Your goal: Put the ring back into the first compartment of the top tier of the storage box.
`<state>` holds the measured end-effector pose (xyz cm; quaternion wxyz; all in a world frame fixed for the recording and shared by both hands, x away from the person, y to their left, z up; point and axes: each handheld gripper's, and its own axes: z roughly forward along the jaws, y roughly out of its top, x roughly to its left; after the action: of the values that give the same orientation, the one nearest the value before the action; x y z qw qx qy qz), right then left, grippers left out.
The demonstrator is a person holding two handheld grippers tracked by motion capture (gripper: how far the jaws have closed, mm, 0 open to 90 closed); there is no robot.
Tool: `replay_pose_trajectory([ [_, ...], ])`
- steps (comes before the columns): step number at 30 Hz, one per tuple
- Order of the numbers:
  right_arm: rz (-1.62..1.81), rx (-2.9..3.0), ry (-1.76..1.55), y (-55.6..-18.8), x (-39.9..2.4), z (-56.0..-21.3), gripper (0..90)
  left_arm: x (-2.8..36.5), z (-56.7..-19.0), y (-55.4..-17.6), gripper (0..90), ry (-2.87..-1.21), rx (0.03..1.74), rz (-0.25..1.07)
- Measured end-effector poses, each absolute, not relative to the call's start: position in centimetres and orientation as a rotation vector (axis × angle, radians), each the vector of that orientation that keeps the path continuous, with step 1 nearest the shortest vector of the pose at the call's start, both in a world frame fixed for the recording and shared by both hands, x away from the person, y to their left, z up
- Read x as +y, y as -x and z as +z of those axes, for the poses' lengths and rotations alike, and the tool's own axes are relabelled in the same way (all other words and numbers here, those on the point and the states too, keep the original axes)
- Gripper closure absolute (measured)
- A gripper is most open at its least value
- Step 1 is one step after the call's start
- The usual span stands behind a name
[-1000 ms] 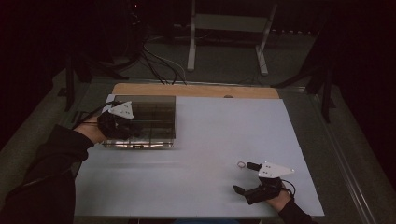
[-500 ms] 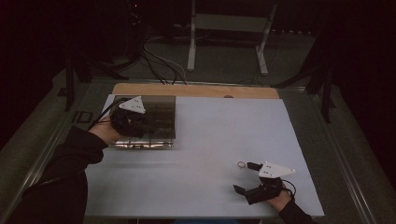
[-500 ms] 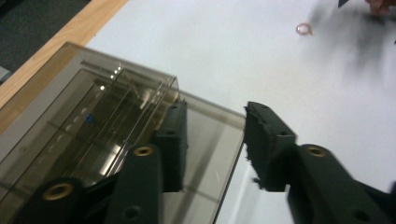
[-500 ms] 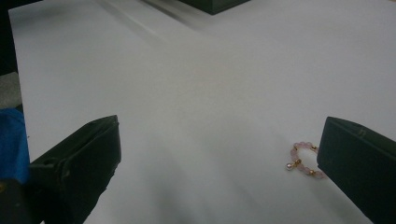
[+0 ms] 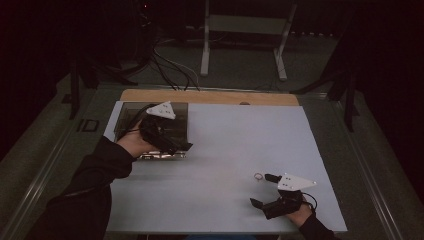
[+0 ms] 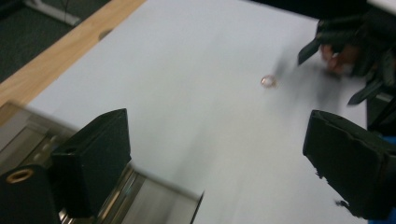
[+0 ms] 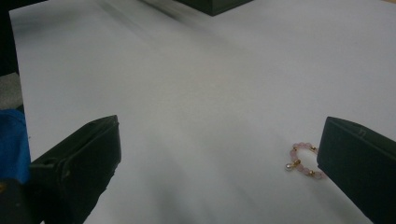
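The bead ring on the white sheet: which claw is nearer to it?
Right. The bead ring lies on the white sheet just beside one jaw of the open right claw. The left claw, also open, is over the clear box, far across.

White-topped table (image 5: 220, 150) with a bare wooden strip (image 5: 210, 96) along its far edge, clear compartment box (image 5: 150, 131) sitting at the far left, small pink bead ring (image 5: 258, 176) lying near the front right
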<state>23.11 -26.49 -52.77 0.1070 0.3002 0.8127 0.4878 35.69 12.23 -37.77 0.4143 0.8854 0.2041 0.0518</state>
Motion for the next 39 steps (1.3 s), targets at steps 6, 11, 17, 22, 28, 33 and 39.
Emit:
replay_pose_trajectory([
  [6,1.439,2.390,-0.876,-23.1,-26.5,-52.7,0.0,10.3,-37.5,-35.5,4.5,-2.208,0.525,0.141],
  [11,1.440,2.391,-0.875,-23.0,-26.5,-52.7,0.0,9.3,-37.5,-35.4,4.5,-2.196,0.533,0.170],
  [17,1.439,2.390,-0.876,-23.0,-26.6,-52.7,0.0,8.2,-37.5,-35.5,4.6,-2.150,0.559,0.184],
  [22,1.440,2.385,-0.874,-23.1,-26.6,-52.6,0.0,7.0,-37.8,-35.5,4.7,-2.152,0.519,0.185],
  [28,1.444,2.385,-0.873,-23.1,-26.6,-52.6,0.0,5.9,-38.3,-35.4,4.7,-2.141,0.510,0.186],
  [33,1.443,2.381,-0.873,-23.0,-26.7,-52.5,0.0,4.4,-39.0,-35.3,4.6,-2.141,0.477,0.164],
  [39,1.455,2.370,-0.881,-23.0,-26.8,-52.5,0.0,2.9,-39.9,-35.0,4.6,-2.140,0.439,0.147],
])
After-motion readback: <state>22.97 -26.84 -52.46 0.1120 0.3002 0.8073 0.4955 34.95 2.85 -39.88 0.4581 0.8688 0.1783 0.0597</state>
